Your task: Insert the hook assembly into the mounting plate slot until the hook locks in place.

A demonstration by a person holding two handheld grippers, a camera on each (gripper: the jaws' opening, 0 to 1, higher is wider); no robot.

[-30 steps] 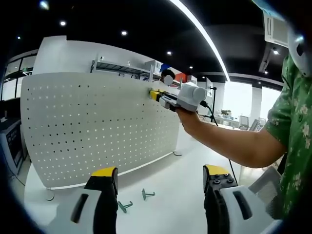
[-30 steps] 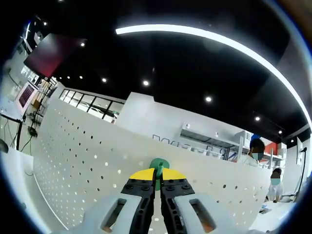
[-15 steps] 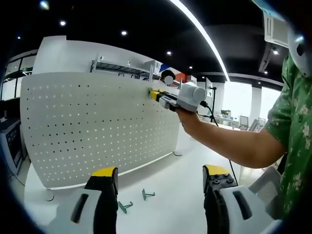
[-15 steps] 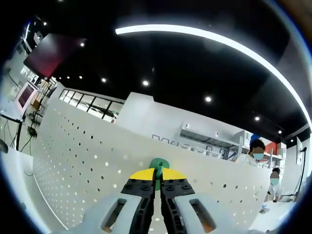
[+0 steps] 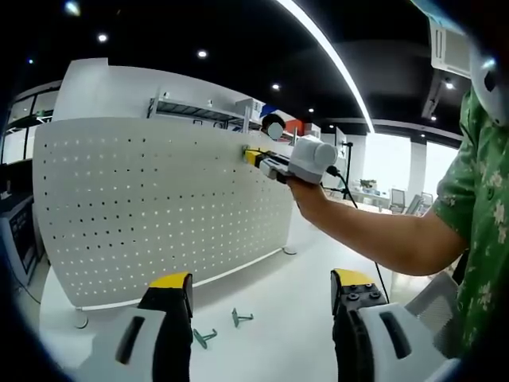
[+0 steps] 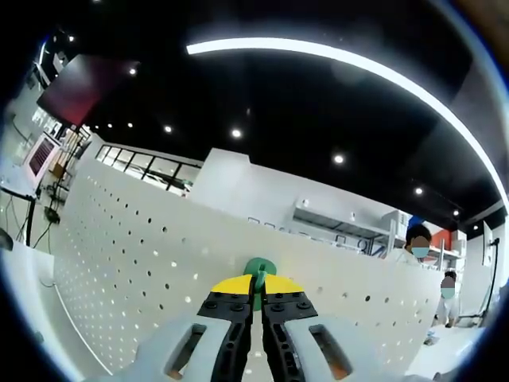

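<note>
The right tool point(image 6: 257, 296) is pinching the green hook point(image 6: 258, 269) against the pegboard point(image 6: 143, 263); misaligned, it is risking slipping out. The left tool point(image 5: 258, 306) is hanging spread, two spare hooks point(image 5: 223, 326) lying at 12 o'clock on the surface point(image 5: 270, 278).

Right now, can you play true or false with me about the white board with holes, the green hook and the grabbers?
1. The right gripper is squeezed shut on a green hook. True.
2. The hook is being pressed near the bottom edge of the pegboard. False: in the left gripper view the right gripper holds it close to the top edge.
3. The left gripper is holding a hook too. False: its jaws stand wide apart with nothing between them.
4. Two spare hooks lie on the white table in front of the pegboard. True.
5. The pegboard lies flat on the table. False: it stands upright.
</note>
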